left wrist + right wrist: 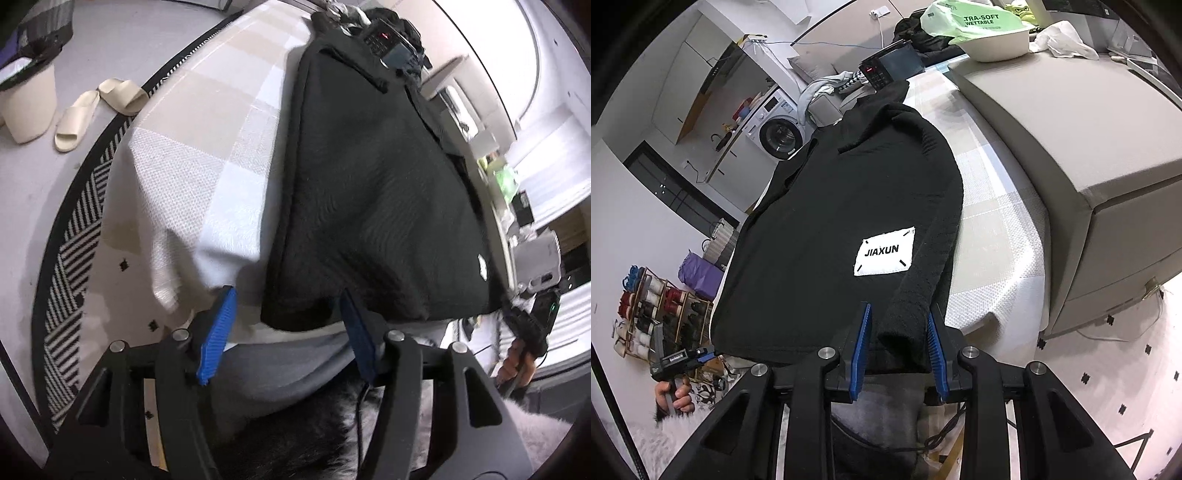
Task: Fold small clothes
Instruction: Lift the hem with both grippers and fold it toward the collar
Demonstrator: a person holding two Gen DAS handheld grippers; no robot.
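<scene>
**While both grippers wait at its near hem, a black garment lies flat on a checked cloth**

Spread across the surface, a black garment (827,221) lies flat on a beige-and-white checked cloth (207,147). A white patch (884,251) printed with the word JIAXUN sits on its front. One sleeve (923,229) is folded inward and runs down the garment's right side toward the near edge.

At the sleeve's end is the right gripper (899,347). Its blue fingers (862,350) stand moderately apart, one on either side of the cuff, and whether they touch the fabric cannot be told.

At the other near corner, the left gripper (286,332) has its jaws spread wide. One blue finger (218,332) shows against the cloth just outside the garment's edge, while the other is partly tucked under the hem. It grips nothing that can be seen.

Beyond the garment's far end, a small dark device with a keypad (882,72) rests on a heap of other clothes.

To the right of the cloth stands a grey padded block (1071,147), with a pale bowl (993,44) on the far surface behind it. Further off, a washing machine (779,129) stands against the wall. A shoe rack (657,314) sits on the floor at the left, and a pair of cream slippers (96,110) lies on the floor beside a striped rug (74,240).
</scene>
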